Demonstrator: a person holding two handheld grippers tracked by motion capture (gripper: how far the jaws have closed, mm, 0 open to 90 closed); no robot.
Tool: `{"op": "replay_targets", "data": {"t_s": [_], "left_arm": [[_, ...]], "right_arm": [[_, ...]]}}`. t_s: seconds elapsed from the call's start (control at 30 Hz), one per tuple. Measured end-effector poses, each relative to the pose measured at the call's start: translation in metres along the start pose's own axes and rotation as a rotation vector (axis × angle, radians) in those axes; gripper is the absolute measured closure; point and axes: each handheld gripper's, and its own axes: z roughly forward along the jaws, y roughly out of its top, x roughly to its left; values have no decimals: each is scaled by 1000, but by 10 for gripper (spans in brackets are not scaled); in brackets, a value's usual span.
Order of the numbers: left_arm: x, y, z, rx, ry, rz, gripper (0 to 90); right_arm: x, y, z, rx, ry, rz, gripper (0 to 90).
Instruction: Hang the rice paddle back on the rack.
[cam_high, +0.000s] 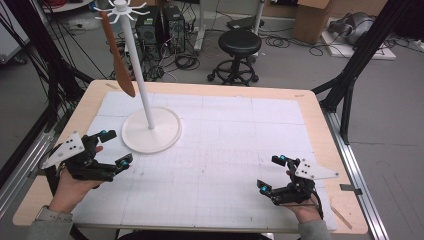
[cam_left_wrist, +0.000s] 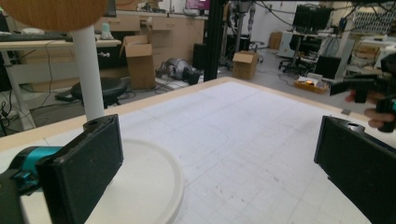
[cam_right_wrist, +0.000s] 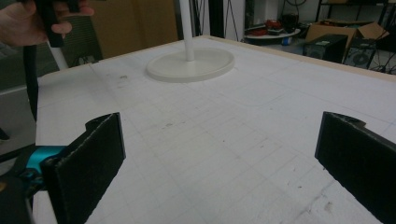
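On the far-left part of the table, a wooden spatula (cam_high: 118, 57) hung by its handle from a hook at the crown of a white stand (cam_high: 138, 65), its broad blade pointing down beside the pole and clear of the round base (cam_high: 152, 131). The left gripper (cam_high: 112, 148) lay nearest to it, just beside the base's near rim, its jaws spread wide and pinching nothing; in the left gripper view the pole (cam_left_wrist: 88, 74) rose just beyond the left jaw, with the blade's rounded end (cam_left_wrist: 53, 11) at the top edge. The right gripper (cam_high: 269, 173) rested near the table's near-right edge, well apart from the stand, jaws likewise spread and empty.

Judging from this, the work stood at its start, with nothing grasped and the spatula untouched on its hook. The next move would probably call for the left gripper to rise towards the blade, close on it, and lift until the handle came off the hook.

The white gridded mat (cam_high: 225, 150) between the grippers carried nothing else. The pole stood close behind the blade and the neighbouring hooks (cam_high: 137, 11) crowded the top, so a careless lift might snag or rock the stand. Beyond the table stood a black stool (cam_high: 240, 47), cables and cardboard boxes.
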Motion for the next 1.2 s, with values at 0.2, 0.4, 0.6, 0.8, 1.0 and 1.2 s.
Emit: {"op": "replay_targets", "data": {"t_s": [0.2,0.4,0.6,0.8,1.0,1.2], "left_arm": [[6,-19,-8,32,27,-33,18],[13,-30,-17,35,62,-69,17],[17,-37,-25,36,94,-86,17],[12,-41,-29,47,109,-73,17],[6,-47,-35,53,129,-66,17],[5,-52,-45,48,160,-68,17]], "right_arm": [[1,1,2,0,0,-1,3],[3,2,3,0,-2,-2,3],[3,4,2,-18,-23,-15,3],[1,6,-4,-75,-113,-13,2],[-1,6,-11,-107,-149,4,2],[-2,4,-15,-103,-159,10,2]]}}
